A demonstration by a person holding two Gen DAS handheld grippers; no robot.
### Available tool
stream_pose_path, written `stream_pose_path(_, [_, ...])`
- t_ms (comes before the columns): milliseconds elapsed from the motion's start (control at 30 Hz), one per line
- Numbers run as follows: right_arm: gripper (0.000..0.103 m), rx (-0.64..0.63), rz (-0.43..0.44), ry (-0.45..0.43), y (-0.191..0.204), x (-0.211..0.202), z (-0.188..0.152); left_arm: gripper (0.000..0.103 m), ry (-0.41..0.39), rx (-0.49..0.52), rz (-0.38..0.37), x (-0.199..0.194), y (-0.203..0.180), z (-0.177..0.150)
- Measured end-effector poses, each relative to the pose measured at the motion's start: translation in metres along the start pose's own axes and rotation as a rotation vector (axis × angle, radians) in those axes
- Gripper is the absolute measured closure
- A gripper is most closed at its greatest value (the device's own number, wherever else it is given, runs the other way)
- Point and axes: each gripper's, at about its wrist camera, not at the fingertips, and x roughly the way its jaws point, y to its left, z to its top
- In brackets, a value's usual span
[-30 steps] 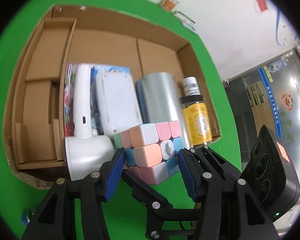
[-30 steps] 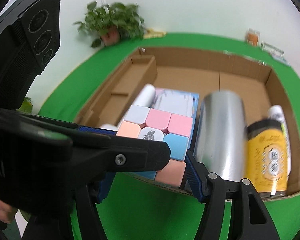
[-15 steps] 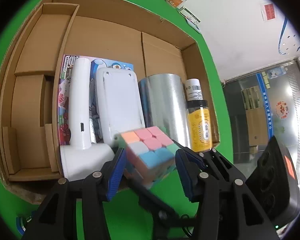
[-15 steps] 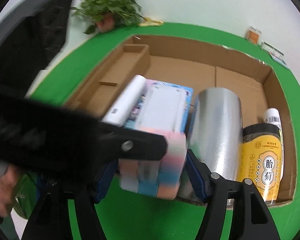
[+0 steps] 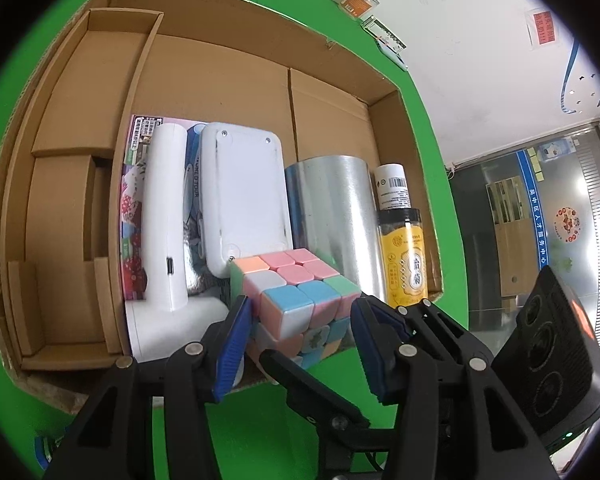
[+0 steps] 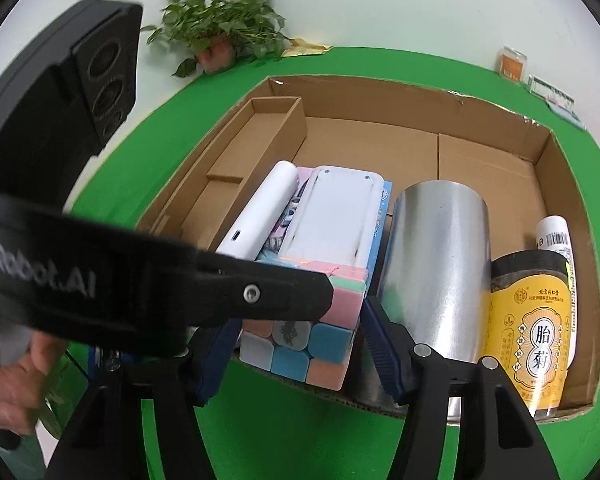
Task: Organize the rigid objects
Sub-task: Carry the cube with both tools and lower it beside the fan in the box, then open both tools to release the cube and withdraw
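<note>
A pastel puzzle cube sits tilted at the near edge of the cardboard box, on a white flat device. It also shows in the right wrist view. My left gripper and my right gripper both straddle the cube. The cube fills the gap between the right gripper's blue pads. The left gripper's pads stand a little apart from it. The left gripper's finger crosses in front of the cube in the right wrist view.
In the box lie a white handheld device, a steel cylinder, a yellow-labelled jar and a white bottle. A cardboard divider fills the box's left side. A potted plant stands beyond, on the green table.
The cube has tipped forward and turned, its logo face going from the top to the near side. Both grippers moved forward and down toward the box.
</note>
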Motion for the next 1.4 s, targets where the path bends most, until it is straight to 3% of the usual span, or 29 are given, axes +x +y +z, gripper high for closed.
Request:
stream_pose_path(300, [0.047,-0.032,-0.028,-0.013,0.010,-0.010,-0.015,0.054,0.003,0.021,0.002,-0.002,-0.004,-0.018])
stream_pose_path(333, [0.052,-0.020,-0.028,-0.009,0.007,-0.011,-0.012,0.054,0.004,0.016,0.001,-0.002,-0.003,-0.017])
stream_pose_path(600, [0.053,0.005,0.006,0.018,-0.004,-0.008,0.001,0.054,-0.003,-0.017,0.001,-0.002,0.004,0.006])
stream_pose_path(767, [0.056,-0.015,-0.012,0.007,0.000,-0.020,-0.009,0.054,-0.039,0.019,0.048,-0.008,0.004,0.006])
stream_pose_path(933, [0.062,0.006,0.018,0.020,0.000,-0.012,-0.023,0.054,-0.044,0.043,0.042,-0.006,0.001,0.002])
stream_pose_path(1100, [0.065,0.045,0.036,0.018,0.001,-0.005,-0.027,0.053,-0.029,0.018,0.027,-0.003,0.003,0.006])
stream_pose_path(1233, [0.072,0.077,0.068,-0.011,-0.006,-0.018,-0.023,0.054,-0.008,0.002,0.012,-0.003,0.003,0.007])
stream_pose_path(1400, [0.072,0.075,0.068,-0.003,-0.010,-0.030,-0.025,0.054,0.038,0.011,0.004,-0.001,-0.001,0.000])
